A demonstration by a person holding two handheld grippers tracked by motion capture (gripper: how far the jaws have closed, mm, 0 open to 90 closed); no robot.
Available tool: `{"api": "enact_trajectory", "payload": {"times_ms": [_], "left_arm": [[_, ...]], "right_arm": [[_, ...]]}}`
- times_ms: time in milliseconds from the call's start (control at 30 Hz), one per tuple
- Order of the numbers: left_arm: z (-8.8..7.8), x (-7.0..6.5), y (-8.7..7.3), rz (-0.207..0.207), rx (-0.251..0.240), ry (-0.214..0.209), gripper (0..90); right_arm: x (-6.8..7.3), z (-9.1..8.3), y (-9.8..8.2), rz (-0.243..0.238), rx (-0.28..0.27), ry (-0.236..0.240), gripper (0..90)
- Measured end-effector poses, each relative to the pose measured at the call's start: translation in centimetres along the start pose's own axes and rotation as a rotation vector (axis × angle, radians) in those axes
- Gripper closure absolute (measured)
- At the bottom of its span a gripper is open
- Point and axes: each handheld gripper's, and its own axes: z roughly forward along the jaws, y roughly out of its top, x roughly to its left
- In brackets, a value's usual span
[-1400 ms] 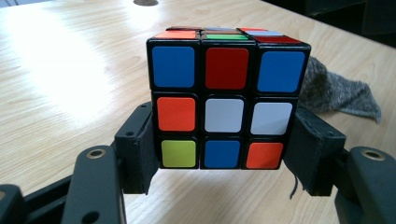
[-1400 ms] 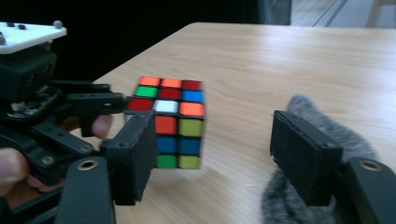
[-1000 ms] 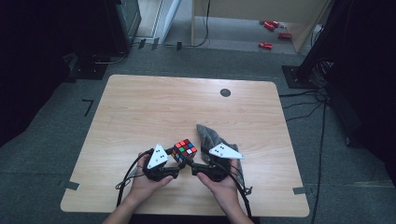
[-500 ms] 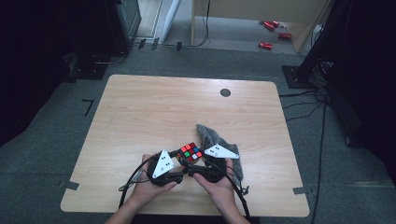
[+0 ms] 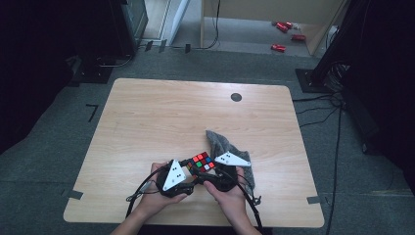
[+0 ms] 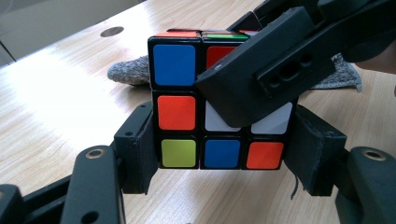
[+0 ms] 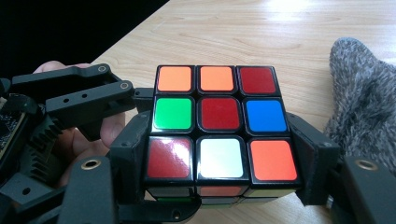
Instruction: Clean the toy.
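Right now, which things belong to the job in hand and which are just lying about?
In the job:
- multicoloured plastic puzzle cube
- left claw, shut on the cube's bottom layer
- right claw, jaws just closing around the cube

Lying about:
- grey knitted cloth on the light wooden table
- red items on the floor

A light wooden bench (image 5: pixel 147 122) with rounded corners stood on grey carpet (image 5: pixel 49 161). A small dark round disc (image 5: pixel 236 97) sat in its surface near the far edge. A crumpled grey knitted cloth (image 5: pixel 220 142) lay on the near right part of the bench. Strips of grey tape (image 5: pixel 73 194) marked the carpet beside the near corners. Beyond the bench, several red objects (image 5: pixel 279 47) lay on the floor, and black cables (image 5: pixel 318 100) ran along the right.
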Motion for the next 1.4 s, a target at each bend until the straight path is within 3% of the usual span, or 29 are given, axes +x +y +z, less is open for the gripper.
{"api": "enact_trajectory", "payload": {"times_ms": [333, 1000, 1233, 1400], "left_arm": [[0.01, 0.17, -0.14, -0.004, -0.011, -0.015, 33.4], [0.09, 0.0, -0.37, 0.025, -0.018, 0.003, 31.4], [-0.04, -0.05, -0.38, 0.04, -0.026, 0.005, 30.8], [-0.29, -0.21, -0.31, 0.07, -0.041, 0.015, 35.3]], "right_arm": [[-0.19, -0.15, 0.07, 0.016, 0.0, 0.016, 34.4], [-0.49, -0.79, 0.38, 0.051, -0.02, 0.027, 34.4], [-0.79, -0.91, 0.39, 0.101, -0.018, 0.056, 34.5], [-0.97, -0.85, 0.45, 0.107, -0.013, 0.076, 34.4]]}}
